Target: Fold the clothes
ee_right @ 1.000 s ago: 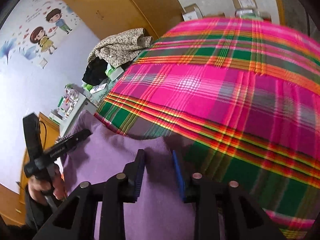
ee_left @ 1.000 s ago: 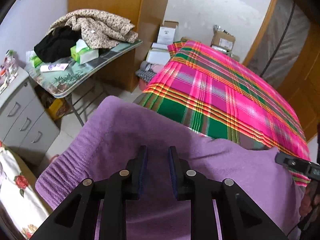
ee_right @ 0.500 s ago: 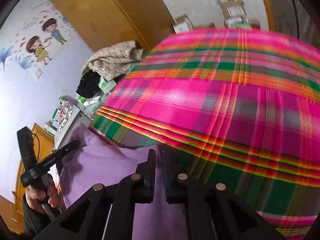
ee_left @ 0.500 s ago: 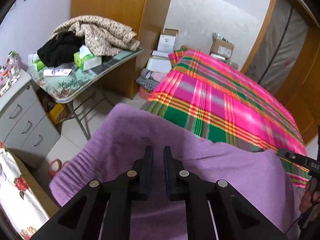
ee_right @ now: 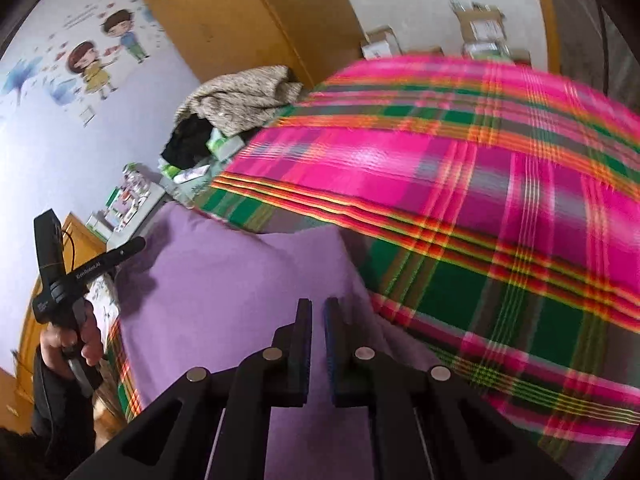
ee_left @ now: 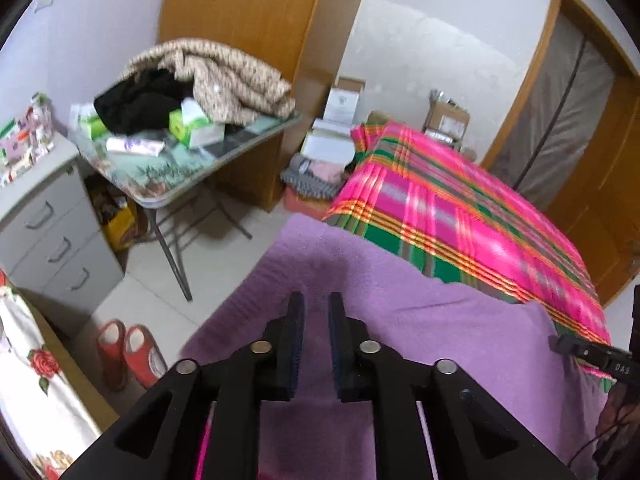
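In the left wrist view, the garment (ee_left: 400, 320) is draped across the lower middle of the frame, beneath and ahead of the left gripper (ee_left: 316, 312). The bed (ee_left: 460, 216) is seen right of centre, behind the garment. A folding table (ee_left: 180, 168) stands at centre left, with heaped clothes (ee_left: 208, 76) on it. A drawer cabinet (ee_left: 52, 232) is placed at the left edge, slippers (ee_left: 128, 348) at lower left, and a wardrobe (ee_left: 240, 12) along the top.
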Tool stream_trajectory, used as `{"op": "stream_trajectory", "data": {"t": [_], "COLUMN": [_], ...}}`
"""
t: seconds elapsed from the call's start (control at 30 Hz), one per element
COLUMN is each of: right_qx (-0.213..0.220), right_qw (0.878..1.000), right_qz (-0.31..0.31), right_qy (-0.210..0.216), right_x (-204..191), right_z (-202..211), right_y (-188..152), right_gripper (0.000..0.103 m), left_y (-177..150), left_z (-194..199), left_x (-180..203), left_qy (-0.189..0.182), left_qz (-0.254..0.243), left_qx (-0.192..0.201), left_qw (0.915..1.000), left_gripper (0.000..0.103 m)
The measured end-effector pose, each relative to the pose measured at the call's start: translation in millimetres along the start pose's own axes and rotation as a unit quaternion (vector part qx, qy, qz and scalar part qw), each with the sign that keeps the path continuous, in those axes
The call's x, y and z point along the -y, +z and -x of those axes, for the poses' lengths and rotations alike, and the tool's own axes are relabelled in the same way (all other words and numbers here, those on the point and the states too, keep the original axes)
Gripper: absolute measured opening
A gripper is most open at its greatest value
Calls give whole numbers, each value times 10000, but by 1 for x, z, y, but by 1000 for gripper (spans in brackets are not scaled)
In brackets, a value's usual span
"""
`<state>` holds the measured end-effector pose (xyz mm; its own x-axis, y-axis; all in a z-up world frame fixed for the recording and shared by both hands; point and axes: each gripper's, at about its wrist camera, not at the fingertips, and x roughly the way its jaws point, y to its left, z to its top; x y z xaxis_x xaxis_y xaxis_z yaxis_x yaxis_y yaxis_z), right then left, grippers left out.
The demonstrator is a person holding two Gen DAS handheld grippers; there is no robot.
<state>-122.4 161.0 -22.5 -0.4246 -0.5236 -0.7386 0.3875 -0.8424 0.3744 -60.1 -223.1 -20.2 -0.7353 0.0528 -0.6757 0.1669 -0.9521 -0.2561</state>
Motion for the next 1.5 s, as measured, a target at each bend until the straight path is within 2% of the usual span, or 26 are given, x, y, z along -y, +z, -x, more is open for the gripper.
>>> {"op": "stream_trajectory", "data": {"t": [0.17, 0.3, 0.4, 0.5, 0.6, 0.7, 1.03, 1.5], "right_qx": [1, -120, -257, -64, 126, 244, 507, 462], "right_qw": [9997, 9984, 9983, 9980, 9968, 9946, 9926, 9844], "right_qz": [245, 555, 514, 603, 724, 799, 713, 589], "right_qy": [85, -5, -92, -173, -314, -617, -845, -1594], "right_x": [-25, -40, -39, -46, -58, -72, -91, -80], "right_z": [20, 23, 19, 35, 57, 77, 118, 106], "right_y": [-22, -45, -54, -58, -61, -63, -77, -94], "right_gripper": [7, 7, 9, 9, 9, 11, 18, 18], "left_y": [-20, -28, -27, -27, -30, -33, -36, -49], "left_z": [13, 7, 9, 19, 28, 37, 48, 33], "left_x": [-14, -28, -31, -30, -32, -34, -22, -19], "left_qy": [78, 101, 17, -9, -9, -9, -127, -31], "left_qz": [98, 254, 356, 377, 396, 416, 308, 348], "left_qx": [-73, -178, -172, -98, -42, 15, 50, -284], "left_qw": [9999, 9995, 9992, 9992, 9992, 9991, 9994, 9990], "left_gripper": [19, 19, 19, 20, 27, 27, 27, 27]}}
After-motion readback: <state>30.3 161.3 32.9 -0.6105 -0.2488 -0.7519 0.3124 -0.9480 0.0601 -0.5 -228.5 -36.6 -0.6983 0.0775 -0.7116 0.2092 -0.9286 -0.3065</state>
